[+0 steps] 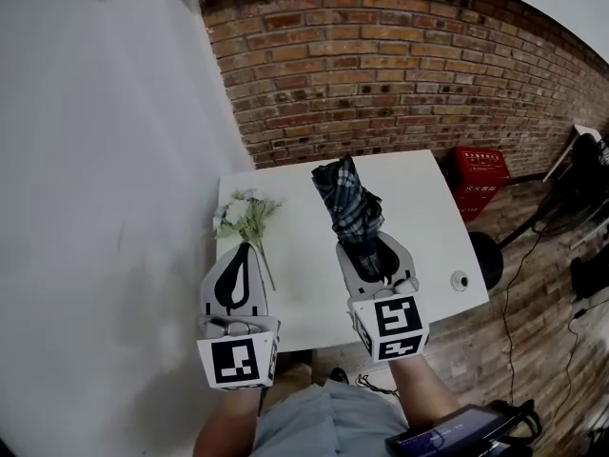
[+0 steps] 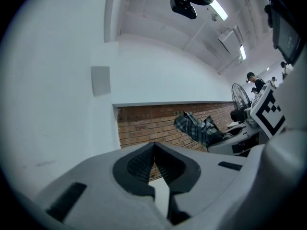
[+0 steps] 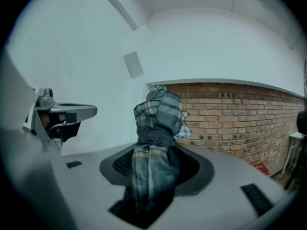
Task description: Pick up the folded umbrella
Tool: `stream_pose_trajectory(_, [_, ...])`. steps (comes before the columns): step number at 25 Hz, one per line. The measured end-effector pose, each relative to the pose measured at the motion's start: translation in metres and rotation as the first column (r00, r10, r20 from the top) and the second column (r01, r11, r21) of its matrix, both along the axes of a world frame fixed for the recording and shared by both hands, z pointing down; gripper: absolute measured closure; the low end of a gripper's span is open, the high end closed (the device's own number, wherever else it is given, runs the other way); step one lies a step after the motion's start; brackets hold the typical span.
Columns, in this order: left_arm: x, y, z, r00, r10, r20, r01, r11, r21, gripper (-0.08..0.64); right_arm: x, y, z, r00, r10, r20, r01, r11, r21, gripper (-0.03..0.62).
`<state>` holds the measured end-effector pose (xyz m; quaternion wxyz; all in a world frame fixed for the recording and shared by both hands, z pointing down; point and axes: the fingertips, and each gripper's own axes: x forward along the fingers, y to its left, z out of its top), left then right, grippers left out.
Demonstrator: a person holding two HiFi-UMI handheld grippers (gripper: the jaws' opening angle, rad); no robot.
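The folded umbrella (image 1: 348, 203), dark with a blue-grey plaid cover, is lifted off the white table (image 1: 419, 198) and sticks out forward from my right gripper (image 1: 366, 246), which is shut on it. In the right gripper view the umbrella (image 3: 156, 147) fills the gap between the jaws, its far end against the brick wall. My left gripper (image 1: 242, 257) hovers to the left, shut with nothing in it; its fingertips (image 2: 154, 147) meet. From the left gripper view the umbrella (image 2: 196, 128) shows to the right.
A bunch of pale artificial flowers (image 1: 245, 219) lies on the table's left part. A small round white object (image 1: 460, 279) sits near the table's right front corner. A brick wall (image 1: 400, 65) stands behind, a red crate (image 1: 481, 174) and black fan (image 1: 487, 255) on the floor at right.
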<state>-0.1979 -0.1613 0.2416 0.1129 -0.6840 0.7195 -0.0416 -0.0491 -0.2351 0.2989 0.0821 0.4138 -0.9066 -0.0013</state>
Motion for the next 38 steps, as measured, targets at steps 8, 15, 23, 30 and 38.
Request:
stream_pose_trajectory(8, [0.007, 0.019, -0.014, 1.0, -0.01, 0.016, 0.009, 1.0, 0.03, 0.554, 0.008, 0.024, -0.04, 0.999, -0.011, 0.052, 0.005, 0.995, 0.103, 0.394])
stream_pose_trajectory(15, [0.011, 0.029, -0.031, 1.0, -0.007, 0.018, 0.006, 0.998, 0.067, 0.554, 0.015, 0.037, -0.06, 0.998, -0.007, 0.07, -0.003, 0.988, 0.155, 0.394])
stream_pose_trajectory(23, [0.007, 0.032, -0.037, 1.0, -0.013, 0.015, 0.012, 0.996, 0.089, 0.554, 0.016, 0.044, -0.068, 0.997, -0.009, 0.072, -0.006, 0.98, 0.201, 0.393])
stream_pose_trajectory(30, [0.003, 0.032, -0.043, 1.0, -0.019, 0.019, 0.017, 0.995, 0.099, 0.554, 0.016, 0.045, -0.07, 0.996, -0.004, 0.084, -0.015, 0.977, 0.214, 0.393])
stream_pose_trajectory(38, [0.002, 0.026, -0.041, 1.0, -0.012, 0.018, 0.01, 0.995, 0.097, 0.554, 0.014, 0.04, -0.067, 0.996, -0.002, 0.089, -0.017, 0.978, 0.21, 0.393])
